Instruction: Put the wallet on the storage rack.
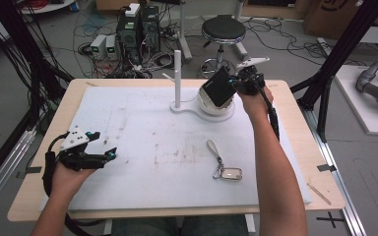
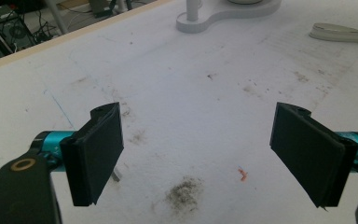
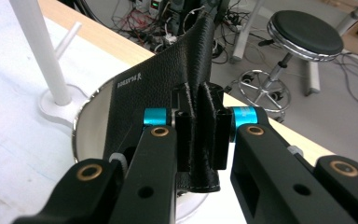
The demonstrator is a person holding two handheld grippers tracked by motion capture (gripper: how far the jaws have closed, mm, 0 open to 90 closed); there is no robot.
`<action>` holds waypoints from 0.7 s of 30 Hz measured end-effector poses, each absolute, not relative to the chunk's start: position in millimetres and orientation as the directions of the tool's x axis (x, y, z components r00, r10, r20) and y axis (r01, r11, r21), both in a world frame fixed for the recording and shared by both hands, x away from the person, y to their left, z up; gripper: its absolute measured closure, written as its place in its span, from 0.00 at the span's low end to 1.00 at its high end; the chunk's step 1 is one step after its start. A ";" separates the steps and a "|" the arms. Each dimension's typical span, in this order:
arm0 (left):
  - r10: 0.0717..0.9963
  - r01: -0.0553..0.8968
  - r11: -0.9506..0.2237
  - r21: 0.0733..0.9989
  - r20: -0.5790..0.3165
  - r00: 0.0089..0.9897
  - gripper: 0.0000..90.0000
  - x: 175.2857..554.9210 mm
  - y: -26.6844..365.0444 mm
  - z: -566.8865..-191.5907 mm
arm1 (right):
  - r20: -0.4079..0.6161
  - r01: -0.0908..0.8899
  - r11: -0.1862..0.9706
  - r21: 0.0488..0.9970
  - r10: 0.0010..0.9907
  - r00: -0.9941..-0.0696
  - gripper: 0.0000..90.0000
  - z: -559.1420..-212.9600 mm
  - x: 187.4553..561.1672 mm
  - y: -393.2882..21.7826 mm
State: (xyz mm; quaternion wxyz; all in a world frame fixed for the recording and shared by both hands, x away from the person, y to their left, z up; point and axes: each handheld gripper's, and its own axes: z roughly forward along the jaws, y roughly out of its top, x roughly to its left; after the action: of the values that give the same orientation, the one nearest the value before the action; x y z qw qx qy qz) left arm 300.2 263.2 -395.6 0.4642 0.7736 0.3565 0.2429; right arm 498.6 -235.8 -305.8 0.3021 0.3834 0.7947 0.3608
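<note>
While the left gripper (image 2: 196,158) is being held open, a soft, light black leather wallet (image 1: 218,86) is being pinched by the right gripper (image 3: 200,135) at its stitched edge.

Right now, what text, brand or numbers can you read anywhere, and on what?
Embossed lettering on the black leather wallet, held in the right tool: a short brand word beginning "BO", rest too blurred to read.
Cardboard box on the floor at the far right: dark printed marks, cut off, unreadable.
Key fob on the white mat: no readable text.
</note>
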 end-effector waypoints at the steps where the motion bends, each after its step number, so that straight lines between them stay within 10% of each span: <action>1: 0.776 0.325 -0.317 0.891 0.047 0.629 0.19 300.3 263.4 -395.7 | -0.214 0.389 0.454 0.802 0.826 -0.522 0.94 -305.6 498.2 -234.9; 21: 0.778 0.333 -0.318 0.888 0.044 0.626 0.19 299.4 261.5 -397.2 | -0.318 0.329 0.548 0.769 0.775 -0.546 0.94 -311.6 499.9 -231.6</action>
State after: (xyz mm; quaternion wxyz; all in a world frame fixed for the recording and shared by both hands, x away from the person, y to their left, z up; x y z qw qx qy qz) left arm 299.4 261.5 -397.2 0.4610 0.7750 0.3585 0.2417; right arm 499.9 -231.6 -311.6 0.3347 0.3394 0.8135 0.3332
